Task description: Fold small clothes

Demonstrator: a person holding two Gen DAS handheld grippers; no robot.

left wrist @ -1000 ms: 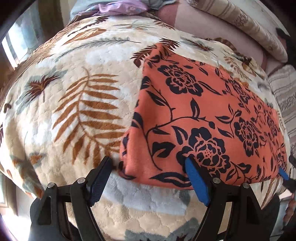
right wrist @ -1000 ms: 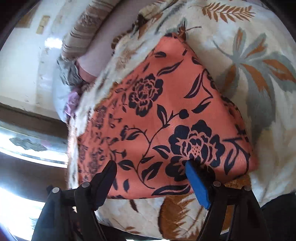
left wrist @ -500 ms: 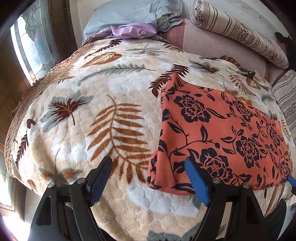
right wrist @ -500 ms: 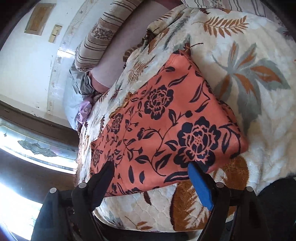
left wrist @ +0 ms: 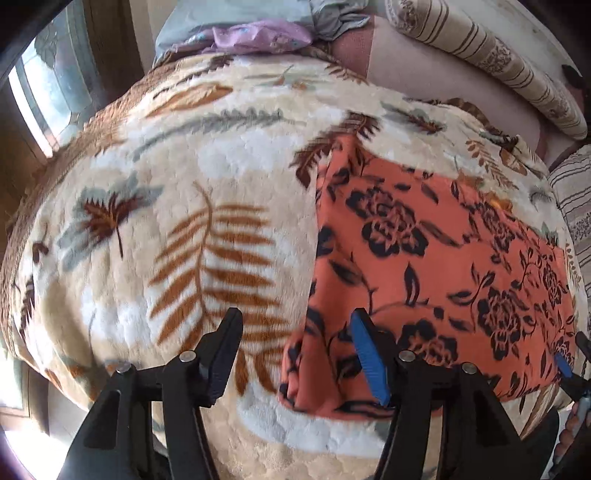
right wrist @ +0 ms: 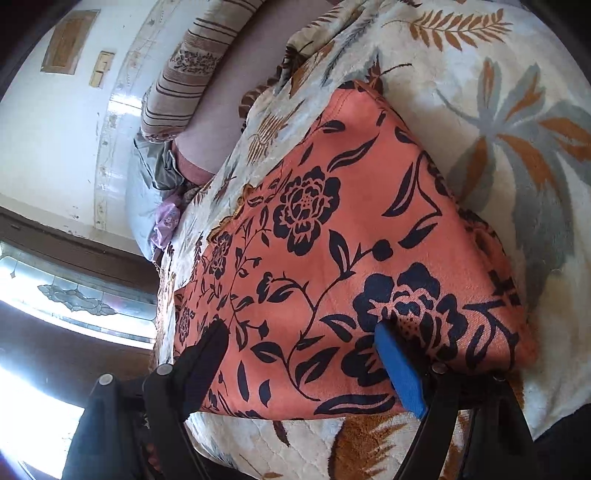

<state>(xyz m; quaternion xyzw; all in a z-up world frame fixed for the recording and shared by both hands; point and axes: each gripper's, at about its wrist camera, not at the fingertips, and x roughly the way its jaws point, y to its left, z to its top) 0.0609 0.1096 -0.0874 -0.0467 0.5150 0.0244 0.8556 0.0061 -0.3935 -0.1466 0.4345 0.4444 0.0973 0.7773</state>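
An orange cloth with a black flower print lies folded flat on the leaf-patterned blanket. My left gripper is open and empty, hovering just above the cloth's near left corner. In the right wrist view the same cloth fills the middle. My right gripper is open and empty over the cloth's near right edge. The tip of the right gripper shows at the right edge of the left wrist view.
A striped bolster pillow and a grey pillow with purple cloth lie at the bed's far end. A window is on the left. The blanket's near edge drops off below the grippers.
Both grippers pulled back from the cloth half a second ago, then came a little closer again. The left gripper shifted so the cloth corner sits between its fingers. Both stayed open.
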